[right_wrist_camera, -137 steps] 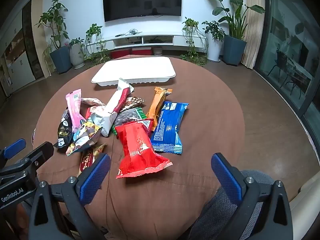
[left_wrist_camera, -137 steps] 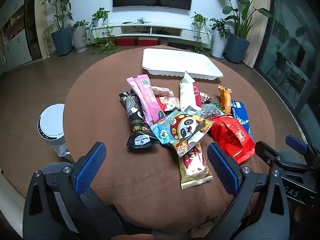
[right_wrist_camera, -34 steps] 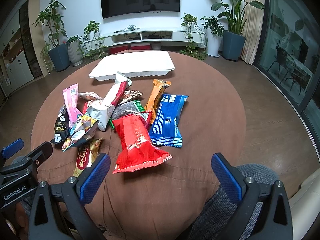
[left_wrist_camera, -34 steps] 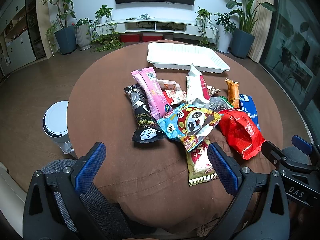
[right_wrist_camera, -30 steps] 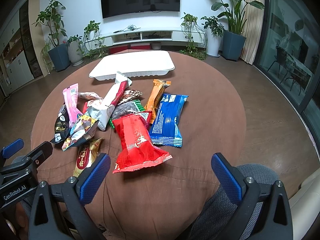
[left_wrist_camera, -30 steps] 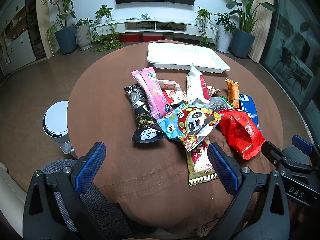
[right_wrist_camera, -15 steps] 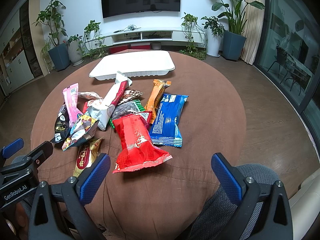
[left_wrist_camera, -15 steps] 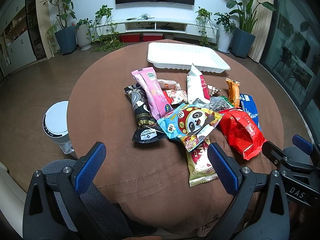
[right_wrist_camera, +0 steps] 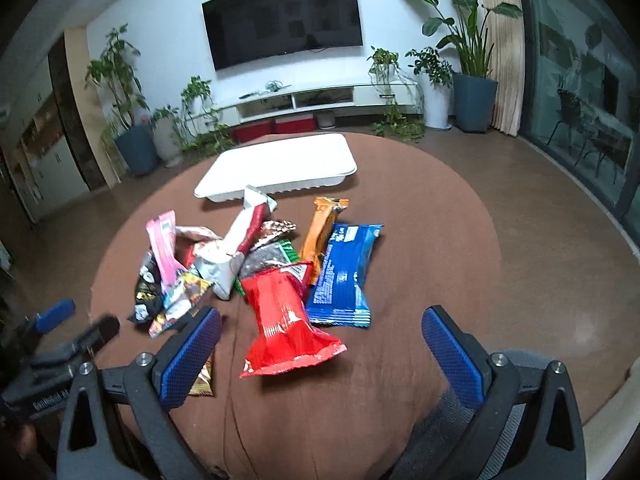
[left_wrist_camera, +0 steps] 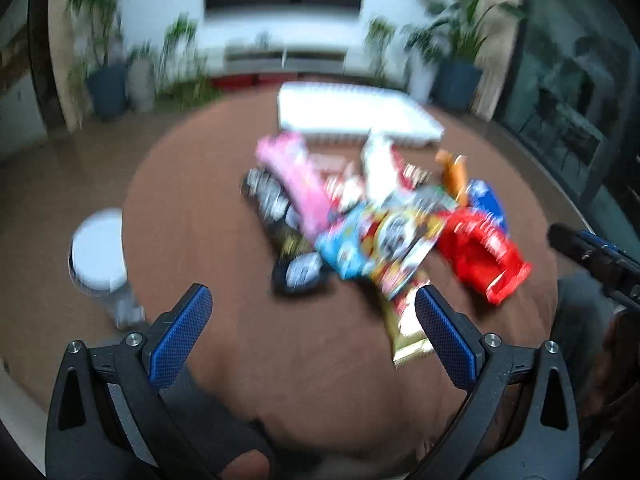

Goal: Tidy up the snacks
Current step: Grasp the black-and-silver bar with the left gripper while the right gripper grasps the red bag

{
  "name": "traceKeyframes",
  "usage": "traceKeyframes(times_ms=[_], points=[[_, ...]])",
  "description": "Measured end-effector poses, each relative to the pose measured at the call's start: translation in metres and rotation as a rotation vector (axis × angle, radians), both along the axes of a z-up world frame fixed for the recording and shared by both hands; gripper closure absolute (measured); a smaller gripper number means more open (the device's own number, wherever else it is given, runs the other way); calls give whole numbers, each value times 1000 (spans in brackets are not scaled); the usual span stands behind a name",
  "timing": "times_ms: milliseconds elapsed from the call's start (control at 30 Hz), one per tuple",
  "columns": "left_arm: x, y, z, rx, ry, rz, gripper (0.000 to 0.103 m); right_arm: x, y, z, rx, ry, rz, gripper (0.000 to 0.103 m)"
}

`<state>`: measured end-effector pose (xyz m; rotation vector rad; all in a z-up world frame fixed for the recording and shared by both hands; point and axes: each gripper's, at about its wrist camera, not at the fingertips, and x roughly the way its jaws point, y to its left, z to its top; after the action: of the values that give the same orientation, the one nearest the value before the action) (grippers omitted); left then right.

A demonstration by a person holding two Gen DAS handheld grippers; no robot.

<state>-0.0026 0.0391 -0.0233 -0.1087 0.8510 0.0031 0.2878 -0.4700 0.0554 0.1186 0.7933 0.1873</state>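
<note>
Several snack packets lie heaped on the round brown table [right_wrist_camera: 440, 216]: a red bag [right_wrist_camera: 286, 320], a blue packet [right_wrist_camera: 344, 272], an orange bar [right_wrist_camera: 322, 226], a white-and-red pouch [right_wrist_camera: 236, 246], a pink bar [right_wrist_camera: 162, 246]. The left wrist view is motion-blurred; it shows the red bag [left_wrist_camera: 482, 256], a panda bag [left_wrist_camera: 384, 240] and a gold bar [left_wrist_camera: 408, 324]. An empty white tray [right_wrist_camera: 280, 166] sits at the far side. My left gripper [left_wrist_camera: 312, 332] and right gripper [right_wrist_camera: 322, 354] hang open over the near edge, holding nothing.
A white cylindrical bin [left_wrist_camera: 98, 248] stands on the floor left of the table. A grey chair back [right_wrist_camera: 516, 412] shows under the right gripper. Potted plants [right_wrist_camera: 472, 64], a TV [right_wrist_camera: 284, 36] and a low cabinet [right_wrist_camera: 320, 100] line the far wall.
The left wrist view has gone blurred and the snack pile sits a little closer: my left gripper is moving. The right gripper has barely shifted. Both stay open.
</note>
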Motion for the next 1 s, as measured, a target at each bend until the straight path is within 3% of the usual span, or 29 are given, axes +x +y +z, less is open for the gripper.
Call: traceKeyframes(times_ms=[100,167,467,667,1000], points=[[5,19,-5,-5,35,67,0,9,-5,-5,33,57,11,0],[11,31,-7,16,64,98,0,13,-7,-7,19,78,17,6],[47,39,5,-21,72,68,1,28,-16,-17,36,119,34,17],[86,41,-7,-10,103,79,16,33,-22,-18,84,118,39,17],[99,58,-19,-157,58,99,19,38,-26,-20,121,108,32,17]])
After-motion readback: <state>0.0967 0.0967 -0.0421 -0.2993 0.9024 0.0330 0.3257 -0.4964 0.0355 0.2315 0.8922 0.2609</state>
